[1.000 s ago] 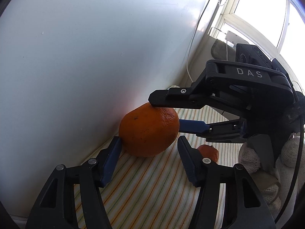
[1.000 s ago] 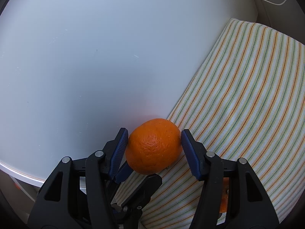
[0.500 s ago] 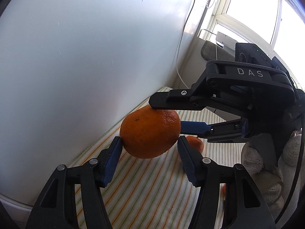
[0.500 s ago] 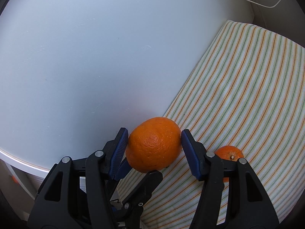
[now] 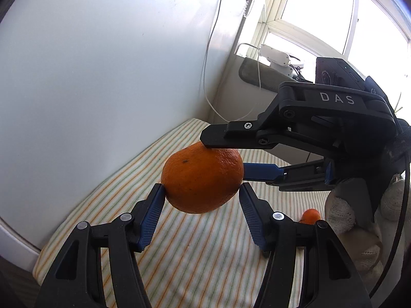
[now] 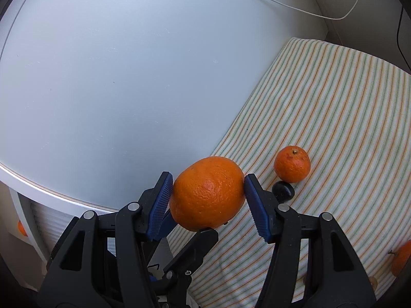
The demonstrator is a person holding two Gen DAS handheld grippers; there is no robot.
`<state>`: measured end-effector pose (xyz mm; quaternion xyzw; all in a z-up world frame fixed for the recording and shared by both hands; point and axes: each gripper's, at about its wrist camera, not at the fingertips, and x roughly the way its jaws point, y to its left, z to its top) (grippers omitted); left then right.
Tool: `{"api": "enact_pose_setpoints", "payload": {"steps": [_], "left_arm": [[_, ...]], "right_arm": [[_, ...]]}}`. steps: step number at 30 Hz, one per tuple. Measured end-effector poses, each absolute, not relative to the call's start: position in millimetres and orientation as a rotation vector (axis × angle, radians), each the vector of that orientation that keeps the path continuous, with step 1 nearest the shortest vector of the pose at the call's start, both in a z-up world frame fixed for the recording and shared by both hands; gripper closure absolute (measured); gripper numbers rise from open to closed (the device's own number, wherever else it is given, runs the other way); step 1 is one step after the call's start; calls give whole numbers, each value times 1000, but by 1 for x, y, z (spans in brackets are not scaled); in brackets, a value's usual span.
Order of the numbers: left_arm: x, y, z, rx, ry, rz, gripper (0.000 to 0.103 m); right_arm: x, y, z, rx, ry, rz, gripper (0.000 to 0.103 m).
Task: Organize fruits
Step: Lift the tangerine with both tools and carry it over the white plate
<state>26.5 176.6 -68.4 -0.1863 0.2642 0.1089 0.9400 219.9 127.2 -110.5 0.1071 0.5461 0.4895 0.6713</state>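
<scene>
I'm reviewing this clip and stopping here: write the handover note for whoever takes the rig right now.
Left gripper: shut on the large orange, blue pads on its two sides.
Right gripper: shut on the same orange, gripping crosswise to the left one.
The orange hangs above the striped cloth, beside the white panel.
Still lying on the cloth: a small mandarin, a dark round thing next to it, and another orange fruit at the picture's edge.
Done: orange picked up. Left: set it down where the fruit belongs, which no view shows, then collect the rest.
</scene>
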Motion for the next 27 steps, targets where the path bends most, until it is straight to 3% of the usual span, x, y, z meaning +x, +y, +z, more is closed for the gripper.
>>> {"api": "enact_pose_setpoints", "payload": {"steps": [27], "left_arm": [[28, 13, -44, -258, 523, -116, 44]], "right_arm": [[151, -100, -56, 420, 1077, 876, 42]]}}
